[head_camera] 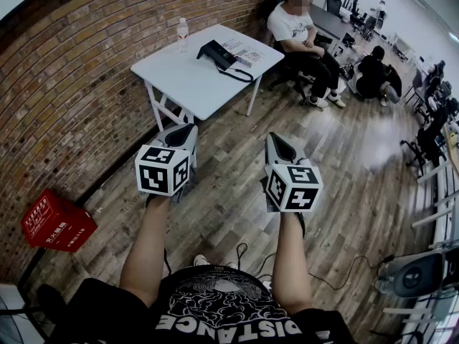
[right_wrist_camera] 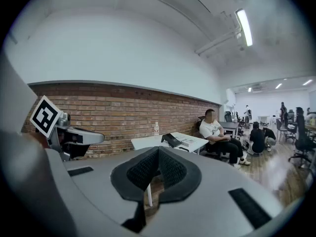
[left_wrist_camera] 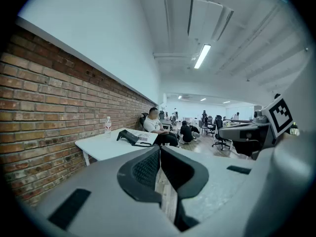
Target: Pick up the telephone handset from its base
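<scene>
A black telephone point(head_camera: 219, 52) lies on a white table point(head_camera: 193, 84) against the brick wall, its handset resting on the base with the cord looped beside it. It also shows small and far off as the telephone point(left_wrist_camera: 129, 137) in the left gripper view and the telephone point(right_wrist_camera: 171, 140) in the right gripper view. My left gripper point(head_camera: 185, 133) and right gripper point(head_camera: 277, 143) are held side by side over the wooden floor, well short of the table. Both are shut with nothing between the pads: left gripper point(left_wrist_camera: 159, 152), right gripper point(right_wrist_camera: 158, 154).
A water bottle point(head_camera: 182, 31) and papers point(head_camera: 244, 51) share the table. A person sits in a chair point(head_camera: 301, 34) at its far end; another crouches point(head_camera: 373, 74) beyond. A red crate point(head_camera: 57, 222) stands by the wall at left. Cables point(head_camera: 337, 282) and a fan point(head_camera: 416, 274) lie at right.
</scene>
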Demonstrator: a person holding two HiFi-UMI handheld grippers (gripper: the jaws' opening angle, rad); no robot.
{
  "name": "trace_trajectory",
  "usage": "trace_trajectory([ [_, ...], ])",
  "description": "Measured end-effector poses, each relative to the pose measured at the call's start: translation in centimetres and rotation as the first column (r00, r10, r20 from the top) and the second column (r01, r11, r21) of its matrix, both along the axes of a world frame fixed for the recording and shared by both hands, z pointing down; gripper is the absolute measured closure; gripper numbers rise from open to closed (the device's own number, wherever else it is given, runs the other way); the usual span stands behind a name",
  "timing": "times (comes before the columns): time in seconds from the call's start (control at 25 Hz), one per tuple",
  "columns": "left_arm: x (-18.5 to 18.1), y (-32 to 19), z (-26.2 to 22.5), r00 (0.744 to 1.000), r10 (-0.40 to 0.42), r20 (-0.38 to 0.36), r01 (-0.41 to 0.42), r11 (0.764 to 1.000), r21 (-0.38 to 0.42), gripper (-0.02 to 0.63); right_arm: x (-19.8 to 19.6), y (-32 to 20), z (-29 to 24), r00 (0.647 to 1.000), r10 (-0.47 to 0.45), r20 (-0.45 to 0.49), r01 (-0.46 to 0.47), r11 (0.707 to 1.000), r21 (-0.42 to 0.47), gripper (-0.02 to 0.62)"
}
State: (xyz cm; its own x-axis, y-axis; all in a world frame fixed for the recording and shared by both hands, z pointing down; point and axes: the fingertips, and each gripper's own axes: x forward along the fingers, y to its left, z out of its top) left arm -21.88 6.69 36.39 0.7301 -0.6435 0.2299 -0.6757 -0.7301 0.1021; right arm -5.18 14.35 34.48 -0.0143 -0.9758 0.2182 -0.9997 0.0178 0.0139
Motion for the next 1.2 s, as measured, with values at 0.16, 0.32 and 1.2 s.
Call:
trace_trajectory([
  [0.16, -0.6, -0.9, -0.1, 1.0, 0.01, 0.003, -0.01, 1.0, 0.009, 0.592, -1.3, -1.0, 0.3, 1.0, -0.007, 0.004, 0.007, 1.0, -0.004, 0.595],
  [0.32, -0.9, -2.0, 0.1, 0.999, 0.031, -0.008, -0.031, 0.999, 0.005, 0.592, -2.2, -2.2, 0.3, 1.0, -0.002, 0.003, 0.002, 1.0, -0.002, 0.595],
  [1.2, 4.6, -10.7, 1.9, 1.0, 0.021, -0.003, -0.021, 1.0, -0.023, 0.506, 2.2, -11.1, 2.7, 0.999, -0.032, 0.043, 0.033, 0.999, -0.017, 0.595],
])
